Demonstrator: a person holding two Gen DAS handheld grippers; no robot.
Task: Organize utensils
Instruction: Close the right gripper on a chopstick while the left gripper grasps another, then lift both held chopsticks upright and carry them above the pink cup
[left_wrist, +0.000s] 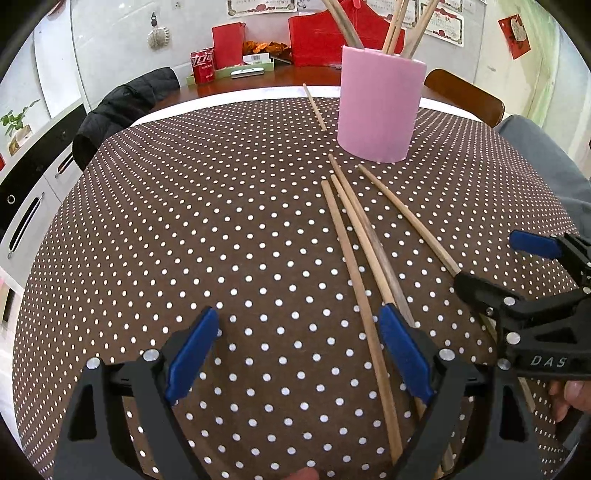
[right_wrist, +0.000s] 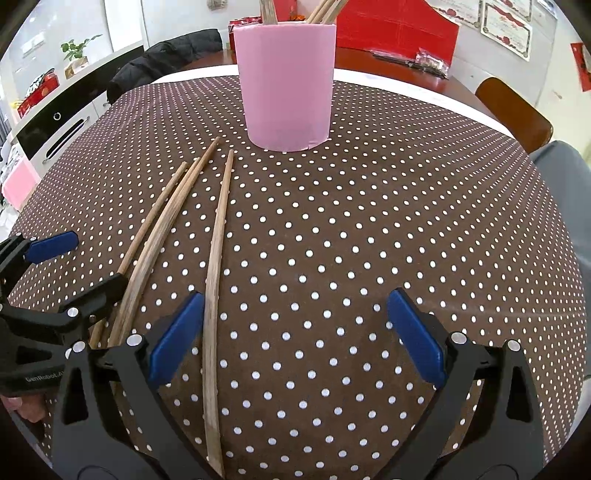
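Observation:
A pink cylindrical holder (left_wrist: 378, 107) (right_wrist: 286, 83) stands upright on the polka-dot tablecloth with several wooden chopsticks sticking out of its top. Several loose chopsticks (left_wrist: 354, 258) (right_wrist: 162, 229) lie on the cloth in front of it. One chopstick (right_wrist: 216, 273) lies apart, running between my right gripper's fingers. Another lone chopstick (left_wrist: 315, 107) lies left of the holder. My left gripper (left_wrist: 299, 354) is open, low over the cloth, with one chopstick between its fingers. My right gripper (right_wrist: 295, 336) is open and empty; it also shows in the left wrist view (left_wrist: 491, 262).
The brown dotted tablecloth (left_wrist: 184, 240) covers a round table. A black jacket (left_wrist: 122, 107) hangs on a chair at the far left. A wooden chair (right_wrist: 517, 114) stands at the far right. Red boxes and a can (left_wrist: 202, 65) sit on the far table.

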